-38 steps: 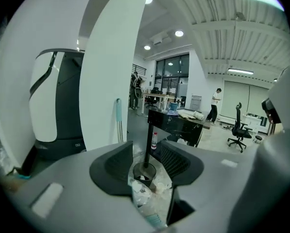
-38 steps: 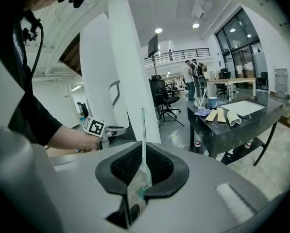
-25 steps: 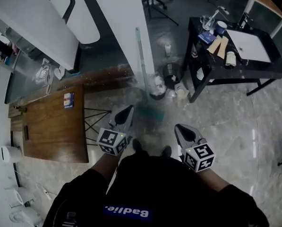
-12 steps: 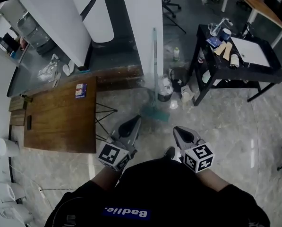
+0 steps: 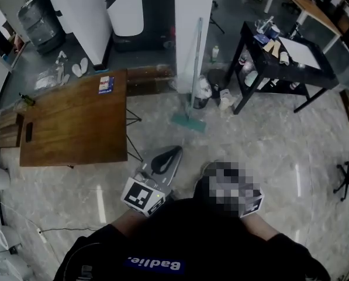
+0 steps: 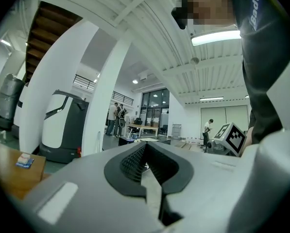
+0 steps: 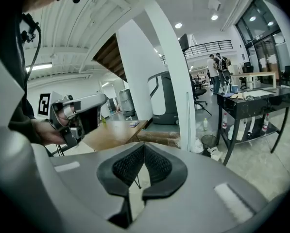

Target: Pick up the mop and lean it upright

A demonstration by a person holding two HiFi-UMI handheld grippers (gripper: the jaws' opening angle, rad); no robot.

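The mop (image 5: 194,69) stands upright, its pale handle leaning on the white pillar (image 5: 193,4) and its teal head (image 5: 189,122) on the marble floor. In the right gripper view the handle (image 7: 187,120) shows as a thin line beside the pillar. My left gripper (image 5: 169,154) hangs well short of the mop head, shut and empty; its pads meet in its own view (image 6: 145,147). My right gripper (image 7: 144,147) is shut too, with nothing between its pads. A mosaic patch hides it in the head view.
A wooden table (image 5: 75,122) stands to the left. A black table (image 5: 291,69) with bottles and papers stands at the right. A bin (image 5: 200,98) and bags sit at the pillar's foot. A white machine (image 5: 124,4) stands behind, and a chair (image 5: 346,177) shows at the right edge.
Both grippers and the head view have drawn back from the pillar, so the mop now stands farther off. The mop has kept leaning in place. The jaws stayed shut.
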